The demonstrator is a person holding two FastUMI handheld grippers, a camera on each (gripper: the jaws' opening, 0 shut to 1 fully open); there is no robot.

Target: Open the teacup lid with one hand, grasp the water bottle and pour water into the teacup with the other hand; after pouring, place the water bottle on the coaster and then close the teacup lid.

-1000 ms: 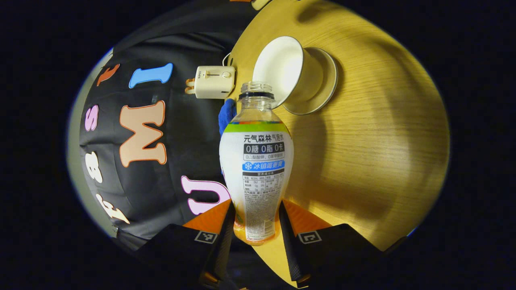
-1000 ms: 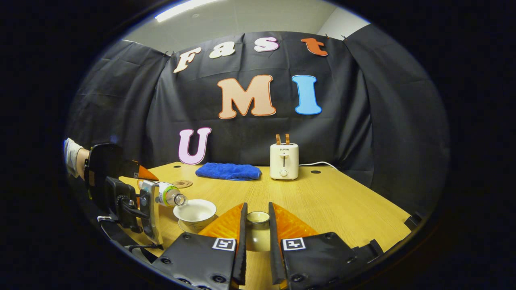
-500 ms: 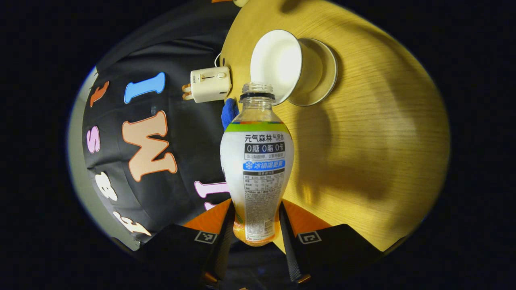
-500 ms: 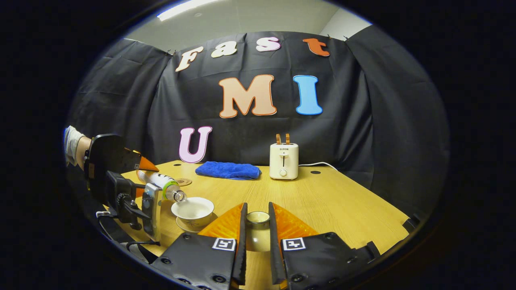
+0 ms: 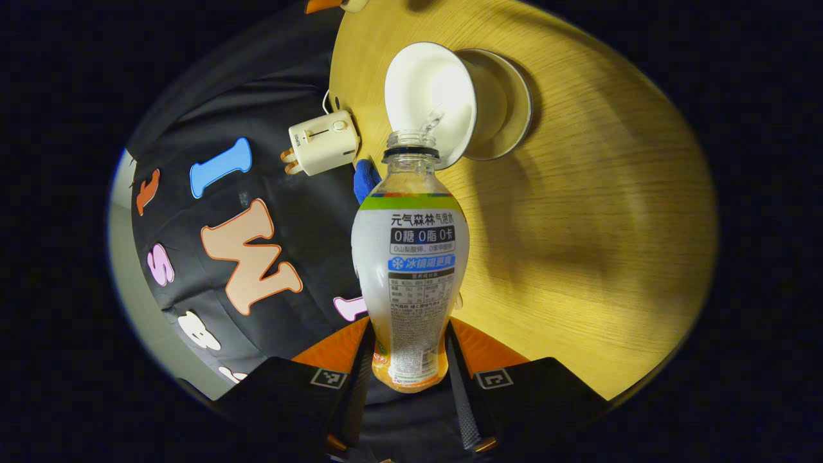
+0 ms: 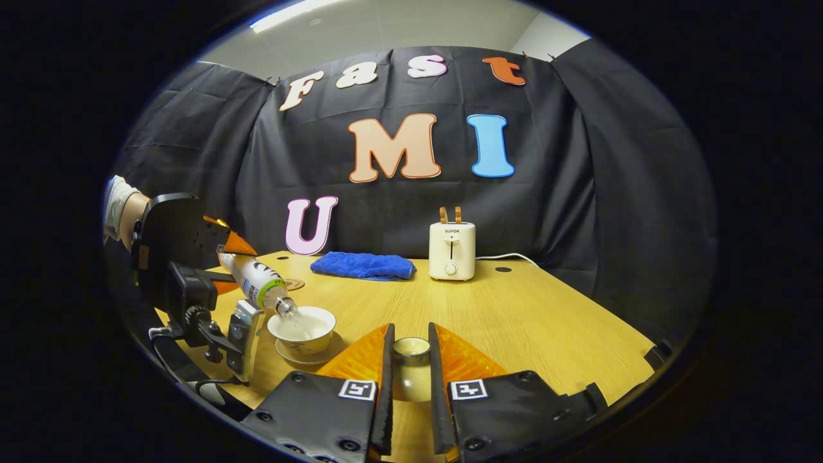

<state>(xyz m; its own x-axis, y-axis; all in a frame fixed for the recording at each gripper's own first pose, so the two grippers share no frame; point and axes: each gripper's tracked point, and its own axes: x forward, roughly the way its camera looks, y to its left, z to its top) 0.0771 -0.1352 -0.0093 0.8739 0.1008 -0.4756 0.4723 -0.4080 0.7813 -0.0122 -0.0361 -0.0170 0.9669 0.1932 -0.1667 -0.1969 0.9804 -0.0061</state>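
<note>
My left gripper is shut on the base of an uncapped water bottle, tilted so its mouth hangs over the white teacup on its saucer; a thin stream of water runs into the cup. In the right gripper view the same bottle slants down into the teacup, held by the left gripper and a hand. My right gripper is shut on the knob of the teacup lid, held above the table to the right of the cup. A round coaster lies behind the bottle.
A blue cloth and a cream toaster with its cord stand at the back of the wooden table. The toaster and a bit of the cloth also appear in the left gripper view.
The bottle has tipped further, its base rising and its mouth dropping over the cup, and water now flows into the cup. The lid stays held in place.
</note>
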